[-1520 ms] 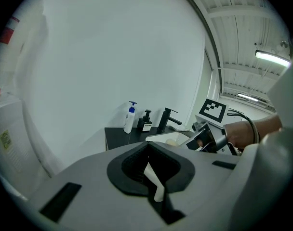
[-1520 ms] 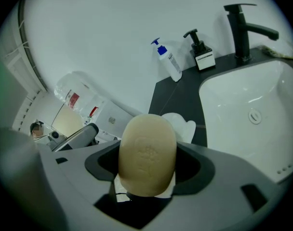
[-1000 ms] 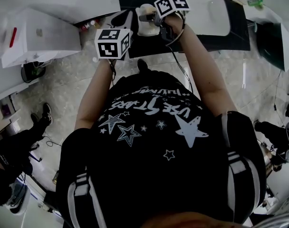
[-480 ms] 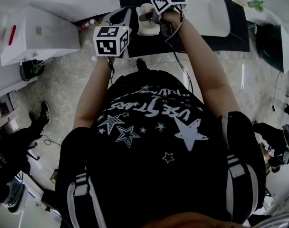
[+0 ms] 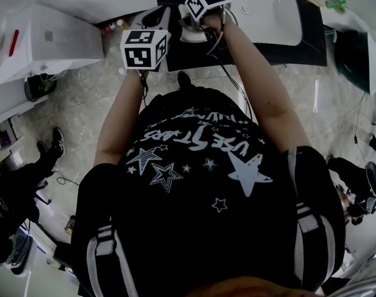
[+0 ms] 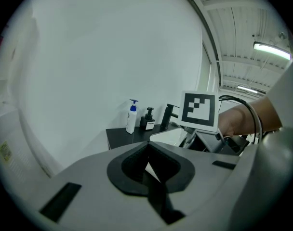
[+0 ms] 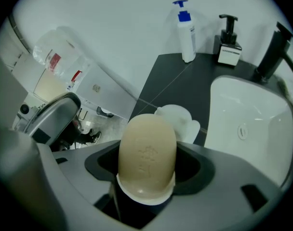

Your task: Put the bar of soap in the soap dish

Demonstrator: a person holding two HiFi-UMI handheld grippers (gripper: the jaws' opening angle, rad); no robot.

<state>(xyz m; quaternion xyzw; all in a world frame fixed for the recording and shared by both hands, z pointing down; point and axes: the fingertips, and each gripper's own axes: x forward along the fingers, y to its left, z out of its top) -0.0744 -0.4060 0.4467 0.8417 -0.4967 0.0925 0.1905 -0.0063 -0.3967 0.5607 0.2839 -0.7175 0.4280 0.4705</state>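
Right hand-held gripper (image 7: 146, 184) clamps the beige soap (image 7: 147, 148), lower centre, white dish (image 7: 180, 121) just beyond on the table (image 7: 185, 81); left hand-held gripper (image 6: 149, 172) closed, empty; soap likely firm, slick, best pinched across flat sides.

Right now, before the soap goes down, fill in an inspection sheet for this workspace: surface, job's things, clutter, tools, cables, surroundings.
Surface: black counter with a white sink set into it.
Job's things: tan soap bar held above the counter; white soap dish beside the sink, its visible part empty.
Clutter: pump bottle, dark dispenser and black tap along the back wall.
Tools: right tool shut on the soap bar; left tool shut, holding nothing.
Cables: black cable runs along the right arm.
Surroundings: white box to the left; another person's shoe on the floor.
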